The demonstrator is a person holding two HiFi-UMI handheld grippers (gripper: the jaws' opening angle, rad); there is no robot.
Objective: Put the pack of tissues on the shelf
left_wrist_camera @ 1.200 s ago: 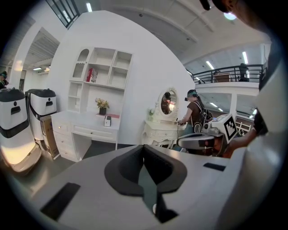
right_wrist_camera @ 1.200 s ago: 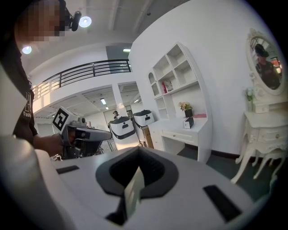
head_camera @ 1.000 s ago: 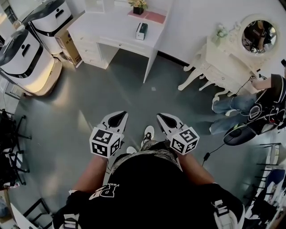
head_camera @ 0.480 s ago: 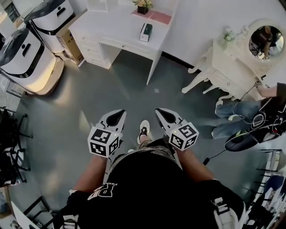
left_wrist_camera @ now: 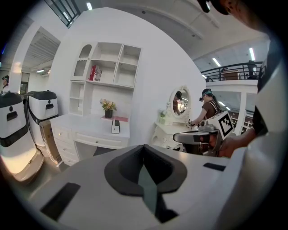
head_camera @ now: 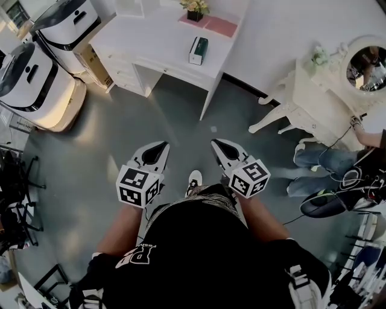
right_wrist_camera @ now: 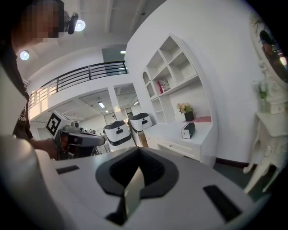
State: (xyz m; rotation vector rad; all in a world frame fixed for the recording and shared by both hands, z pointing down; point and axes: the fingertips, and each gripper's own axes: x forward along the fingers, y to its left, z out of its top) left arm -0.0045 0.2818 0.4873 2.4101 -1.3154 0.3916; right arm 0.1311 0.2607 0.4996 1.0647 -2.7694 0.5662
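Observation:
The pack of tissues [head_camera: 198, 50] stands upright on a white desk [head_camera: 160, 42], dark green with a white face; it also shows in the left gripper view [left_wrist_camera: 115, 126] and the right gripper view [right_wrist_camera: 188, 130]. Above the desk hangs a white wall shelf [left_wrist_camera: 109, 67] [right_wrist_camera: 173, 67] with red books in one bay. My left gripper [head_camera: 158, 148] [left_wrist_camera: 144, 150] and right gripper [head_camera: 220, 145] [right_wrist_camera: 137, 152] are held side by side in front of my body, well short of the desk. Both are shut and hold nothing.
Two white rounded machines [head_camera: 39, 72] and a cardboard box [head_camera: 93, 60] stand left of the desk. A potted plant [head_camera: 195, 9] and a pink book [head_camera: 221, 26] sit on it. A vanity with a round mirror [head_camera: 338, 90] and a seated person [head_camera: 344, 163] are at the right. Black racks [head_camera: 15, 199] line the left.
The view has shifted as I step forward: the desk and tissues sit slightly lower and farther right. Both grippers rose a little and stayed shut.

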